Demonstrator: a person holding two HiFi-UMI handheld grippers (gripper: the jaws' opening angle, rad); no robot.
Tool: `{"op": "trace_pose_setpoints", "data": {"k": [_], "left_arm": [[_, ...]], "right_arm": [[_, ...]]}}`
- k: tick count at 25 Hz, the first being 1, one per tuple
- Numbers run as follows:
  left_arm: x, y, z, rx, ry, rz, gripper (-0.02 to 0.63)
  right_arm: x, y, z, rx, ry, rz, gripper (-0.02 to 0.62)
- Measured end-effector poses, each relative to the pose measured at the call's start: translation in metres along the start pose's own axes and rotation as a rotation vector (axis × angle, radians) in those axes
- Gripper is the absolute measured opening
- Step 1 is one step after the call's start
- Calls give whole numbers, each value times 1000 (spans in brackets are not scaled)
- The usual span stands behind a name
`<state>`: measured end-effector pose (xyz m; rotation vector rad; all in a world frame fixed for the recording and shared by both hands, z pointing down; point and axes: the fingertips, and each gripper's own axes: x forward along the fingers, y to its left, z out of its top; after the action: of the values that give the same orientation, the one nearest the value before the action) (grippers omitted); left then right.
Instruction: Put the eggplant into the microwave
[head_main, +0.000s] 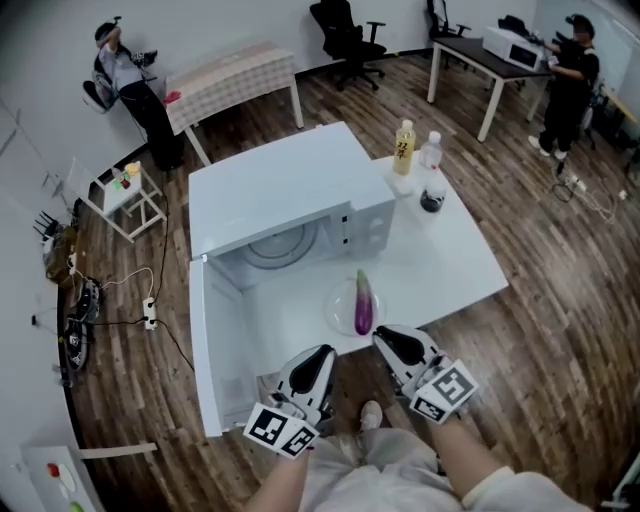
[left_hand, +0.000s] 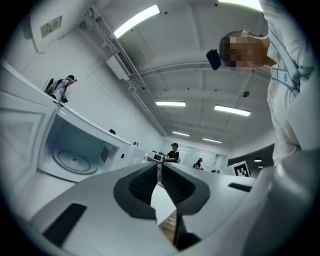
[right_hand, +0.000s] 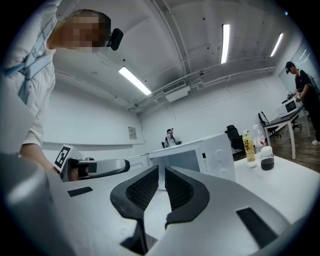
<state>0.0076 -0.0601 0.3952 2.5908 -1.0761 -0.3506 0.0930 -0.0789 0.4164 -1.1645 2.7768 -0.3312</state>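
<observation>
Pick-up pending: left gripper (head_main: 318, 354) and right gripper (head_main: 392, 341) (both closed, empty) hover before the microwave (head_main: 280, 185); one must open round the eggplant (head_main: 363, 303) there

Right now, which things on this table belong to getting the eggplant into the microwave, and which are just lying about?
Job in hand: eggplant on its clear plate; microwave, door open; left gripper and right gripper, jaws shut, empty.
Lying about: yellow drink bottle; clear bottle; jar of dark liquid.
</observation>
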Motion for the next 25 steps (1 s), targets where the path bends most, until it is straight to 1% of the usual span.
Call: {"op": "trace_pose_setpoints", "data": {"k": [2,5,11,14,18,22,25], "left_arm": [[4,12,-8,-24,6,8,26],[9,30,-19,-62,13,23,26],[25,58,-39,-91,25,40,26],[29,65,-47,-104,33,51,27],[34,66,-55,-94,50,46,26],[35,69,-54,-91,47,48,27],[31,74,-54,-93,47,54,26]], "right_arm": [[7,-8,-8,32,-4,-35,53],[16,-16,-21,64,-2,-86,98],[30,-31,-56,34,67,-160,169],[36,-34,-67,24,89,-180,188],[39,-39,-77,8,106,-218,200],[41,-51,-87,24,123,-279,220],[43,-58,-99,38,162,-330,233]]}}
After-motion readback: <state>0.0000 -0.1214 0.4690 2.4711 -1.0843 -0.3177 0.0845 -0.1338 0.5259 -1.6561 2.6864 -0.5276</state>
